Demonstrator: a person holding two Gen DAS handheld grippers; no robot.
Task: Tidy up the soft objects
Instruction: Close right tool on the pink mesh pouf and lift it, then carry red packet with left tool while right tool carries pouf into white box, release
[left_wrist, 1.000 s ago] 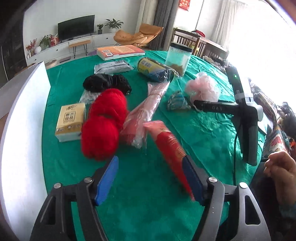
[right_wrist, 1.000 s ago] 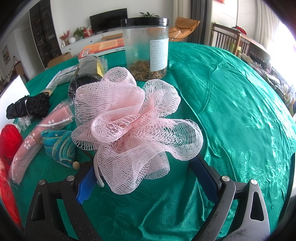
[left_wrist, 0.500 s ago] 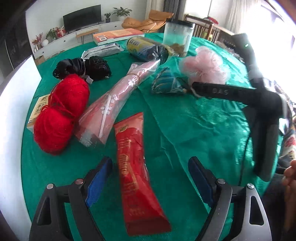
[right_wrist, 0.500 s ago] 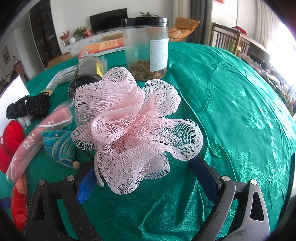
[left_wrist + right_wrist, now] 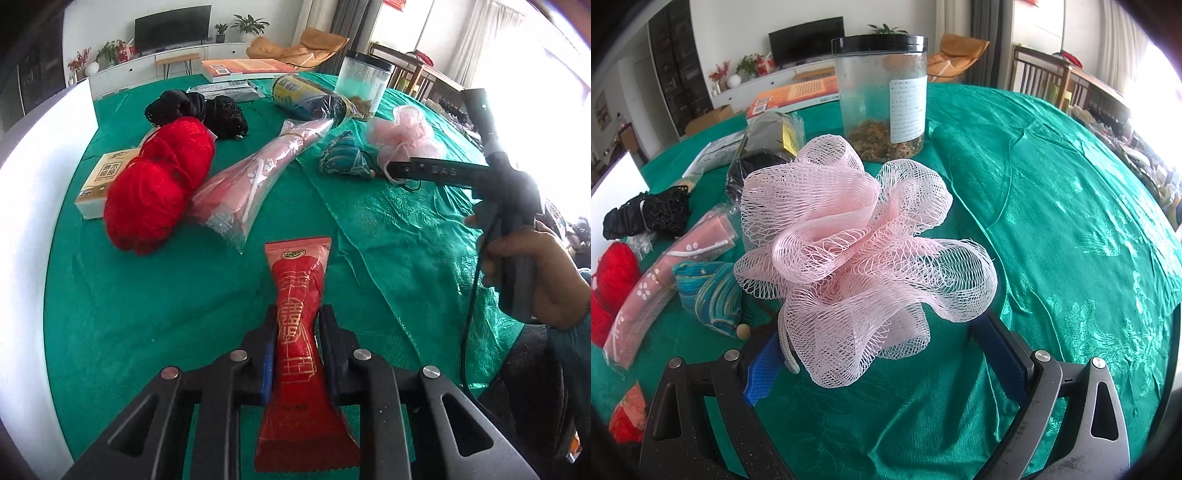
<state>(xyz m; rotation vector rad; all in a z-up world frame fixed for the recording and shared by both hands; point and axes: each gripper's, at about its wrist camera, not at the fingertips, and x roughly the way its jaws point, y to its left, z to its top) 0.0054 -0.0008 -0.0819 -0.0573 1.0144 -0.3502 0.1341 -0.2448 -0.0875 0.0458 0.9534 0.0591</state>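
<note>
Left gripper (image 5: pixel 297 345) pinches the red packet (image 5: pixel 300 347).
Right gripper (image 5: pixel 886 363) fingers stand wide around the pink mesh puff (image 5: pixel 857 258), mid-surface.

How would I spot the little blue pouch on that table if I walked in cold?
Start at the tall jar with the black lid on the green tablecloth. In front of it sits a pink mesh puff; the pouch lies just left of that. It alone is teal with wavy stripes, a wooden bead at its corner.
</note>
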